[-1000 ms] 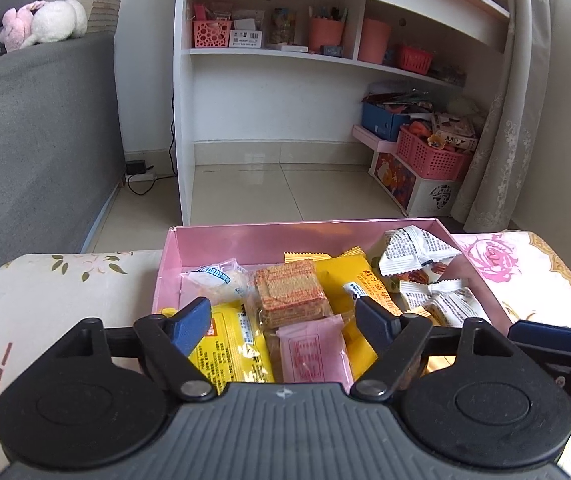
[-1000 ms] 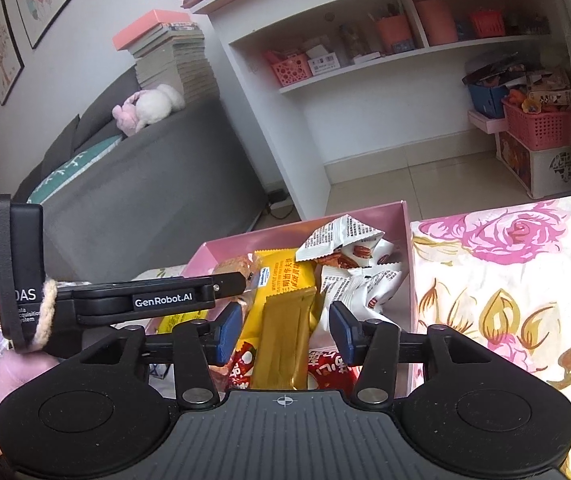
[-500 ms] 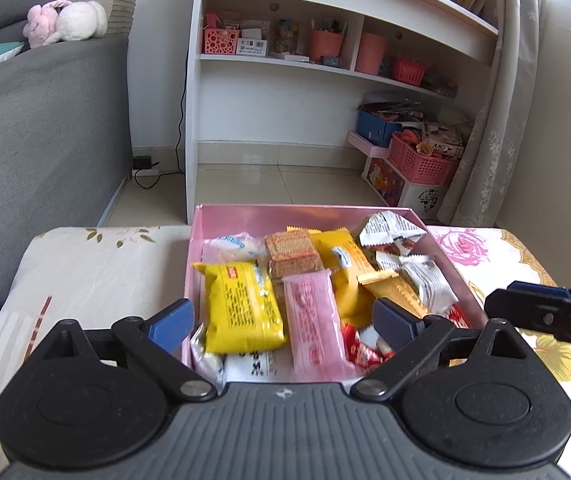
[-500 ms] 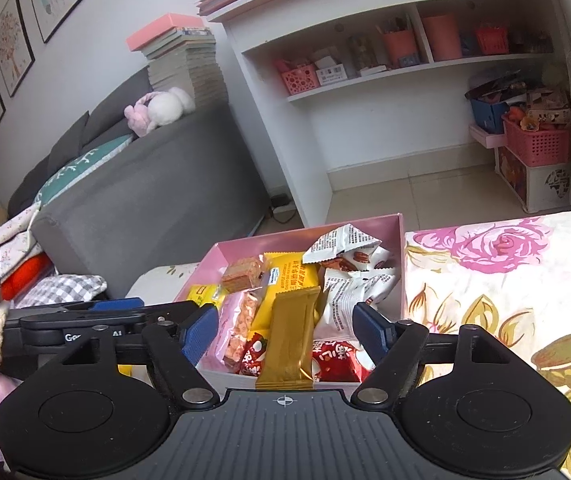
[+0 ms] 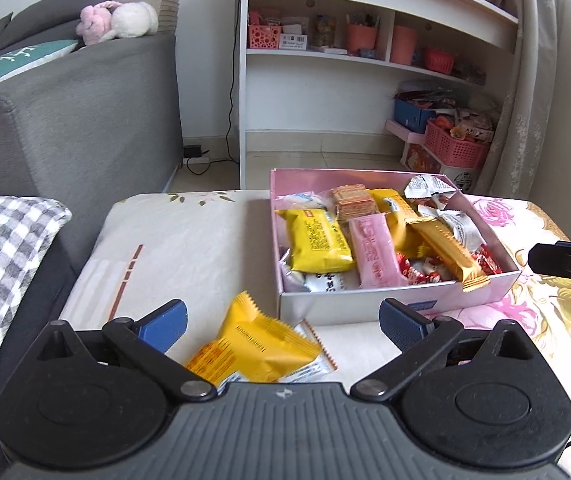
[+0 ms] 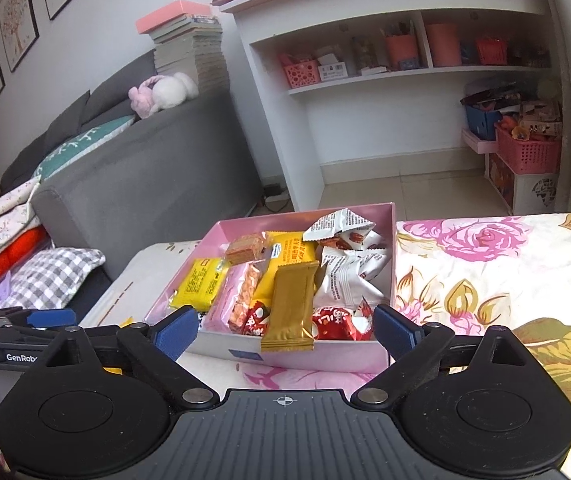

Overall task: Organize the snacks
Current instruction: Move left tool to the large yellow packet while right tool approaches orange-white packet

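Observation:
A pink box point(image 5: 365, 300) on the floral tablecloth holds several snack packets. A gold bar point(image 6: 291, 304) lies in it, its end sticking over the front wall point(image 6: 325, 356). My right gripper point(image 6: 285, 330) hangs just in front of that wall, jaws opening wide, pads clear of the bar. A yellow packet point(image 5: 253, 346) lies on the cloth left of the box, loose between the opening jaws of my left gripper point(image 5: 281, 320). Each gripper shows at the edge of the other's view: the right gripper point(image 5: 569, 260), the left gripper point(image 6: 25, 328).
A grey sofa point(image 5: 65, 120) with a checked pillow point(image 5: 1, 248) stands left of the table. Behind the box are a tiled floor and a white shelf unit point(image 5: 365, 60). Pink baskets point(image 5: 457, 148) sit on the floor at the right.
Both grippers drew back from over the box and their jaws widened. The gold bar stayed in the box. The yellow packet on the cloth came into the left view.

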`<state>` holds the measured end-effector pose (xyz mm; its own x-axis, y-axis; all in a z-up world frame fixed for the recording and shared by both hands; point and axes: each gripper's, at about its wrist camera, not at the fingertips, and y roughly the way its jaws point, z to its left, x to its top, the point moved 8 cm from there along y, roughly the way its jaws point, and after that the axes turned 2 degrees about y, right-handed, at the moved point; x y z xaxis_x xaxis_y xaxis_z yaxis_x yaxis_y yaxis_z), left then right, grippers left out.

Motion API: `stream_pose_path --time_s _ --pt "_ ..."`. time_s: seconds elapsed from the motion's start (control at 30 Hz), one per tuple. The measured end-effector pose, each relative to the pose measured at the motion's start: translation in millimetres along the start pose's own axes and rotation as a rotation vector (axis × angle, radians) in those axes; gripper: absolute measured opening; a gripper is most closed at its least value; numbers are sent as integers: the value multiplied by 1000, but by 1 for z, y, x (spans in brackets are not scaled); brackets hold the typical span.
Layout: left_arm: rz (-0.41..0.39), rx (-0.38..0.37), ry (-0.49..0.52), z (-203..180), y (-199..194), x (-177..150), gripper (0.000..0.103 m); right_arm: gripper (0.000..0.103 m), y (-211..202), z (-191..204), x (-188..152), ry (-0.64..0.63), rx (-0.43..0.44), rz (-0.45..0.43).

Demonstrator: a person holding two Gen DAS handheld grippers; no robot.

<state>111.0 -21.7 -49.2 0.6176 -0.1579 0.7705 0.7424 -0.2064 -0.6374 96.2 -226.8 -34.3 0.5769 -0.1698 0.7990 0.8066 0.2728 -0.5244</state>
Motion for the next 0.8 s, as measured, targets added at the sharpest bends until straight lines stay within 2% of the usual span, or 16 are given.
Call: stream_pose_path --time_s 0.23,0.4,0.5,0.63,0.8 --pt "29 -11 122 18 8 -20 103 98 4 26 -21 -87 -13 31" --pt "77 -74 138 36 20 -32 102 98 17 47 -34 -143 -1 64" --pt "92 -142 126 40 23 -37 96 98 30 58 -42 -166 3 91" --pt "137 -201 98 38 28 -43 75 98 49 76 -53 -198 13 123" --pt "161 -195 59 43 26 -44 52 98 71 94 -64 -210 5 153"
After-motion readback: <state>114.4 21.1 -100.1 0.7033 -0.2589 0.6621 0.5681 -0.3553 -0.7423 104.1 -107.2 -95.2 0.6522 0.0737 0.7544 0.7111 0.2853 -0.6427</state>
